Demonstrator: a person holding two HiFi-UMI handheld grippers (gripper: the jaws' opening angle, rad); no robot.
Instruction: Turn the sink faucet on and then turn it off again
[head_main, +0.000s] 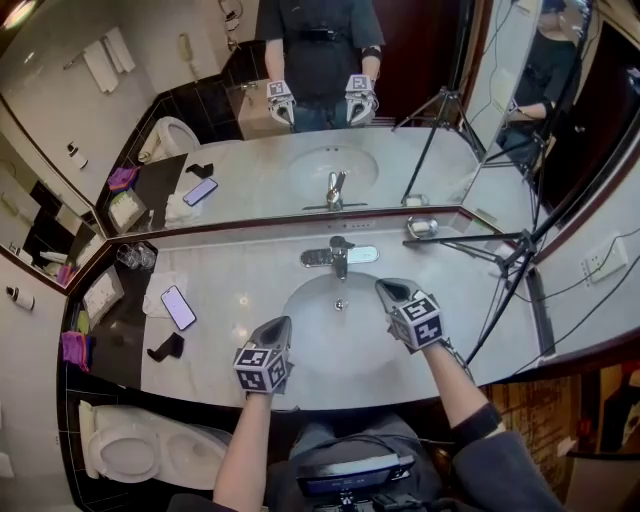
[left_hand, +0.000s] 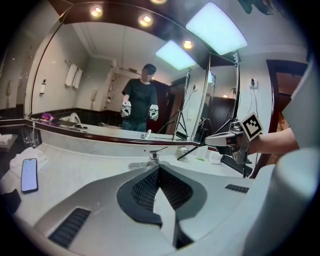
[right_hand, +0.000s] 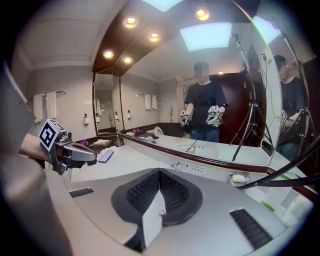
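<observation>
The chrome faucet (head_main: 340, 255) stands behind the oval sink basin (head_main: 310, 335) in the marble counter. Its lever shows in the left gripper view as faucet (left_hand: 152, 156), just past my jaw tips. My left gripper (head_main: 283, 323) hovers over the basin's near left rim, jaws shut and empty (left_hand: 159, 168). My right gripper (head_main: 384, 286) hangs over the basin's right side, short of the faucet and not touching it, also shut with nothing between its jaws (right_hand: 160, 172). From the right gripper view the faucet (right_hand: 176, 166) peeks out just beyond the tips.
A phone (head_main: 178, 307) lies on a white cloth left of the basin, with glasses (head_main: 135, 257) behind it and a black object (head_main: 165, 347) near the front edge. A soap dish (head_main: 421, 227) and tripod legs (head_main: 500, 250) occupy the right. The wall mirror (head_main: 300, 120) backs the counter; a toilet (head_main: 130, 450) sits lower left.
</observation>
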